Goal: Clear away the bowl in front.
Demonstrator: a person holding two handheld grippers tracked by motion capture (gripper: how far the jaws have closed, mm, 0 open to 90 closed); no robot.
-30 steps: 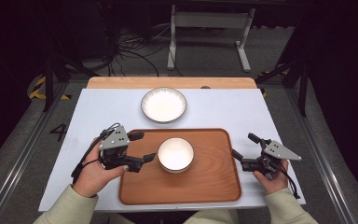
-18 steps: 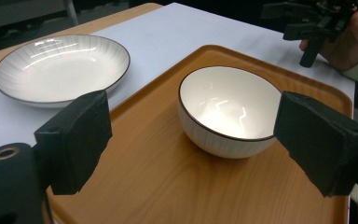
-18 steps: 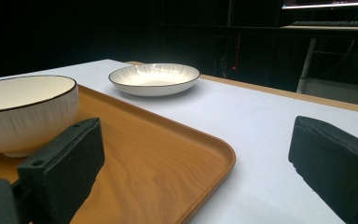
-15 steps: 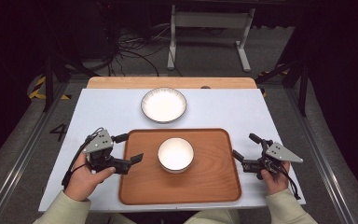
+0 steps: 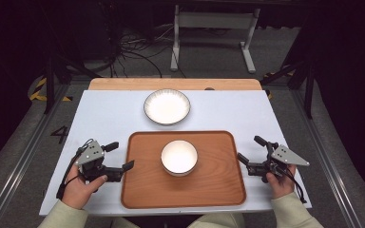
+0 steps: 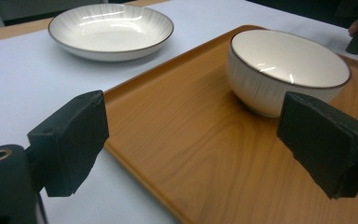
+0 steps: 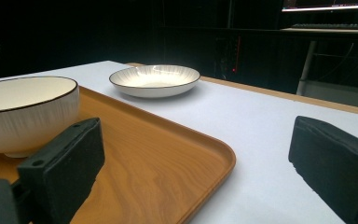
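A white bowl [image 5: 179,156] stands upright in the middle of a wooden tray [image 5: 142,190]. Beyond the tray, a shallow white plate [image 5: 167,106] rests on the white table top. My left gripper [image 5: 122,155] is open at the tray's left edge, one jaw over the rim, holding nothing. In the left gripper view, the bowl [image 6: 289,65] sits ahead and to the right of the open gripper [image 6: 198,140]. My right gripper [image 5: 249,148] is open just off the tray's right edge. The right gripper view has the bowl [image 7: 23,112] at its left and the plate [image 7: 154,79] farther off.
The white table top [image 5: 100,123] has free room left and right of the plate. A wooden strip [image 5: 123,84] runs along its far edge. Dark floor, cables and a metal stand [image 5: 211,21] lie beyond the table.
My left gripper has drawn back leftward from beside the bowl to the tray's left edge, still open. The right gripper has hardly moved.
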